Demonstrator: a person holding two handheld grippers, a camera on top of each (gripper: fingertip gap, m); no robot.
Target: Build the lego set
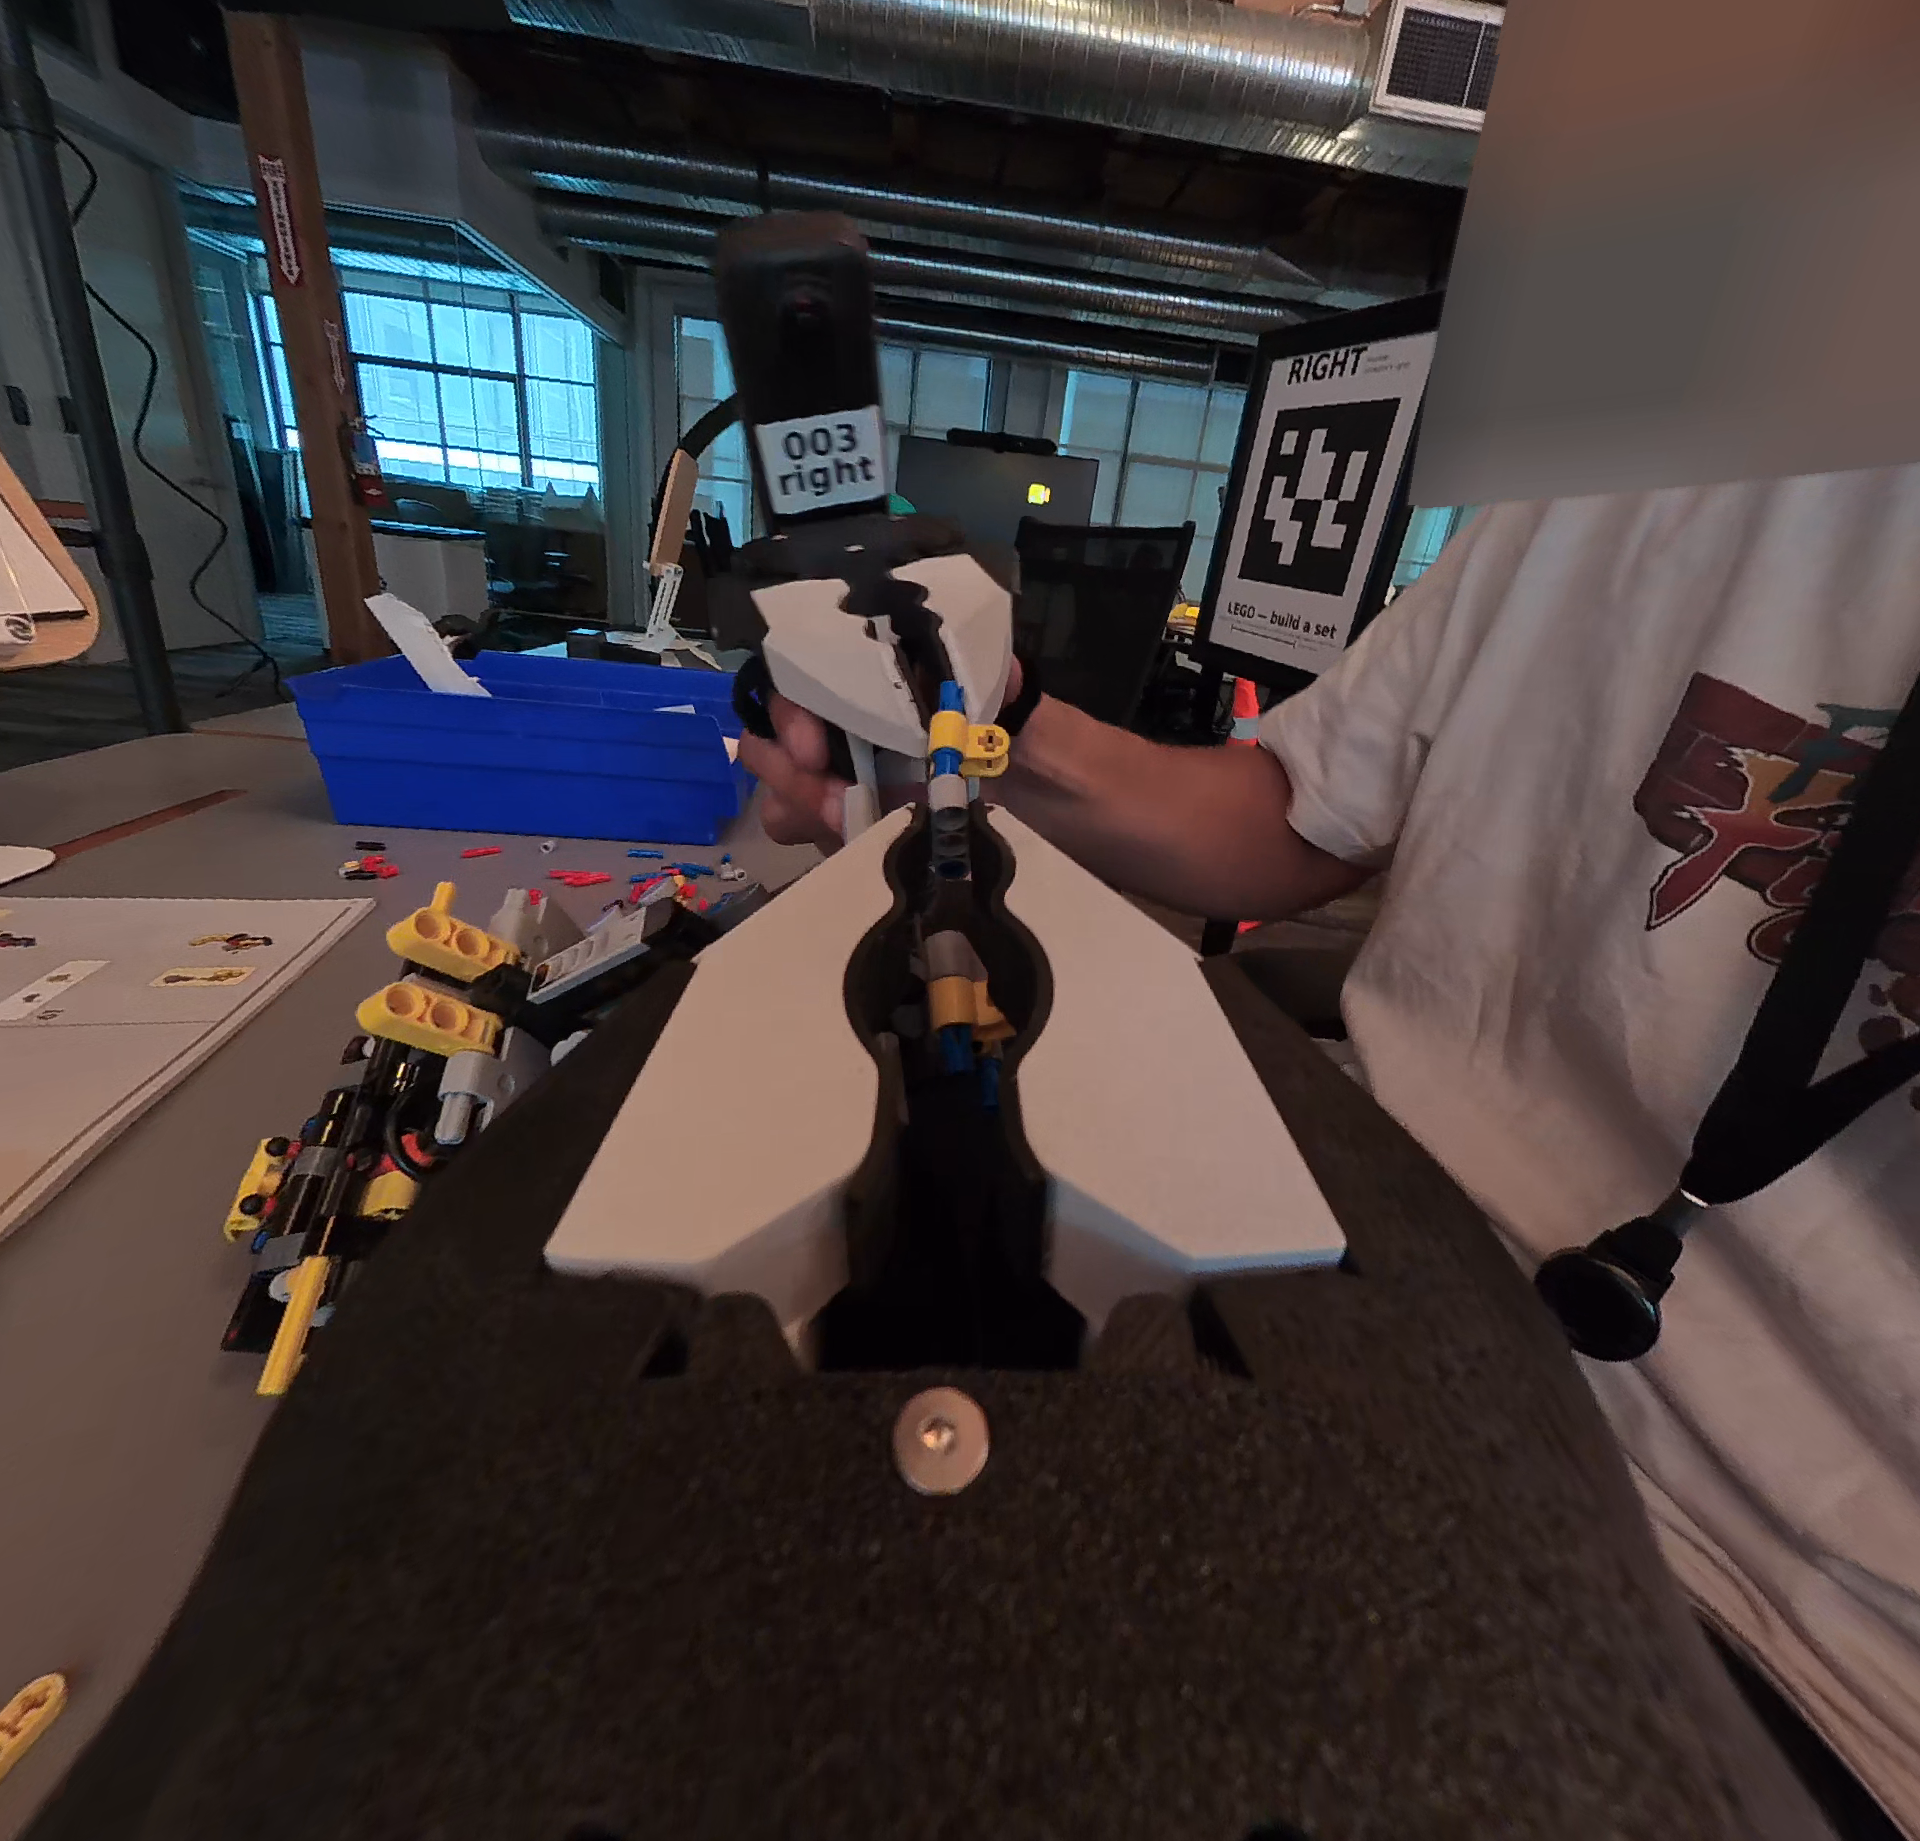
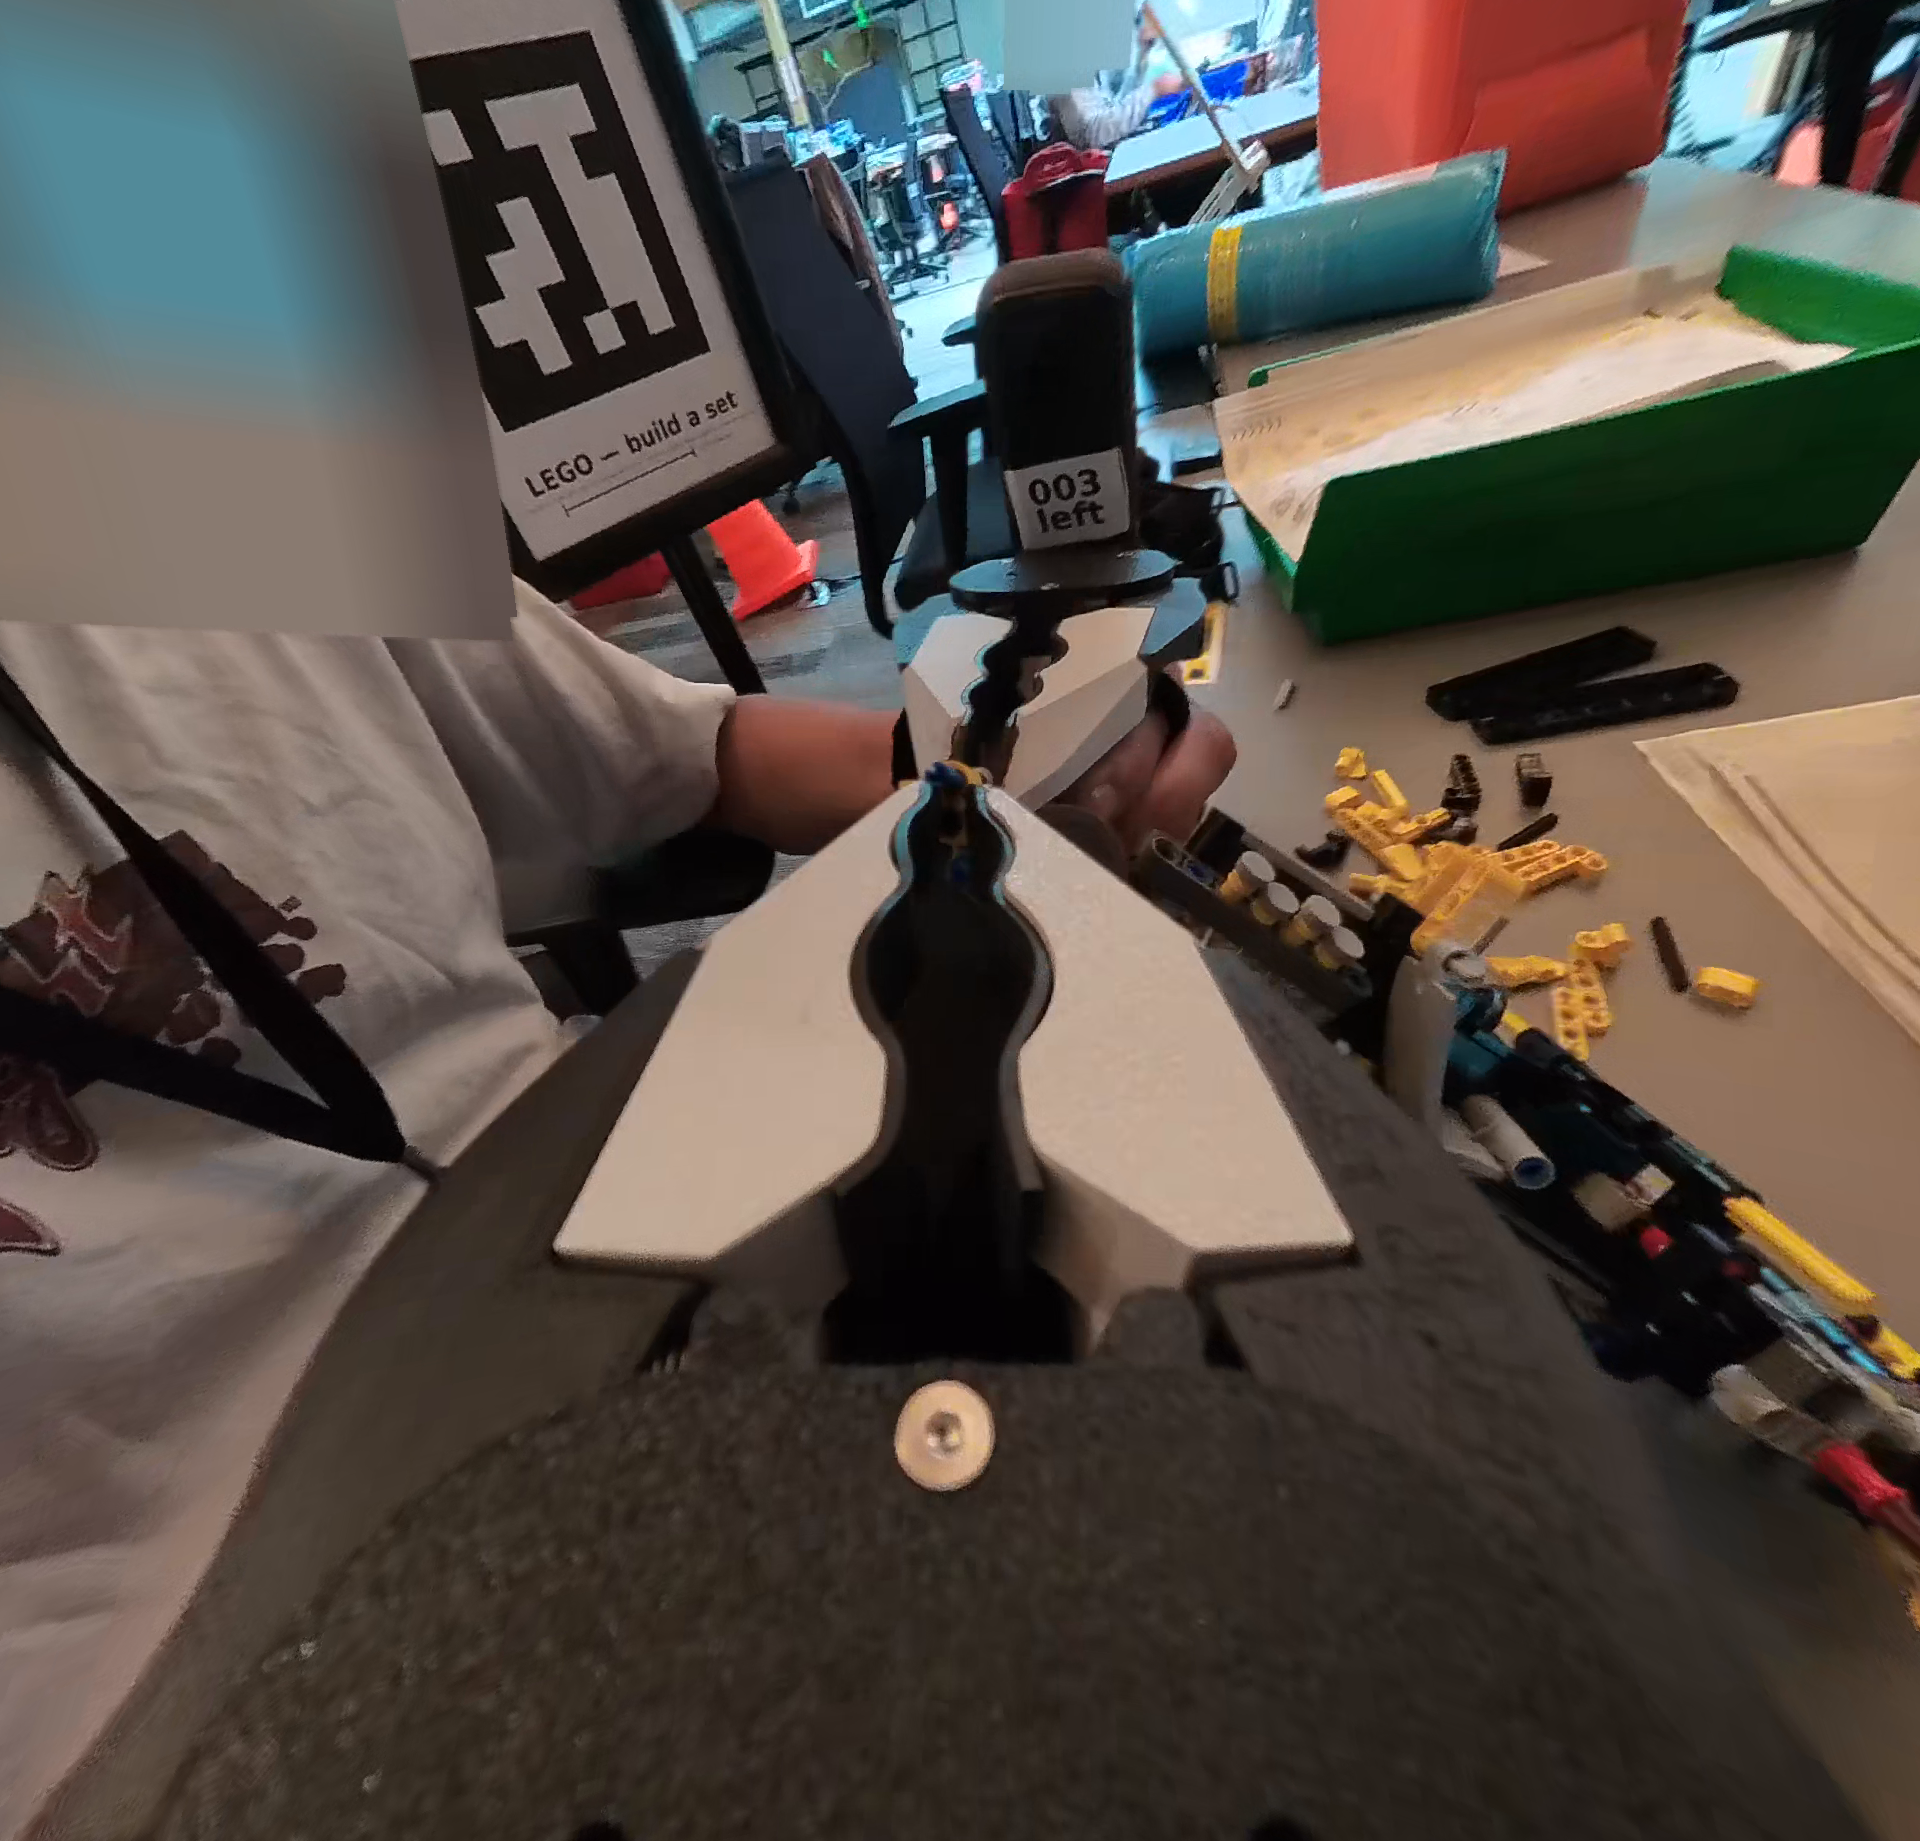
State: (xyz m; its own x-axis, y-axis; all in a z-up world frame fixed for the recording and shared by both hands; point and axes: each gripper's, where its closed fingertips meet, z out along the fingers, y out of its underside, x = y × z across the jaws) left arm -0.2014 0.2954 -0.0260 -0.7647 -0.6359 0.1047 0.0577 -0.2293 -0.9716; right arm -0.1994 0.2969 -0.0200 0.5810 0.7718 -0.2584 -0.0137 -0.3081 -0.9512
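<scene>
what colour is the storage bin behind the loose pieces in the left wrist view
Blue; the storage bin shows best in the left wrist view.

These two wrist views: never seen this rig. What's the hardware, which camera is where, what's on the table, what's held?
No robot: a person holds a two-finger gripper in each hand, with a camera on each looking along the fingers. One view is from the left gripper, the other from the right gripper; they face each other, tips almost meeting. Both are shut on one small lego assembly of yellow, grey and blue parts, held in the air between them. On the grey table lie a part-built model, loose yellow pieces, black beams, a blue bin and a green bin.
</scene>
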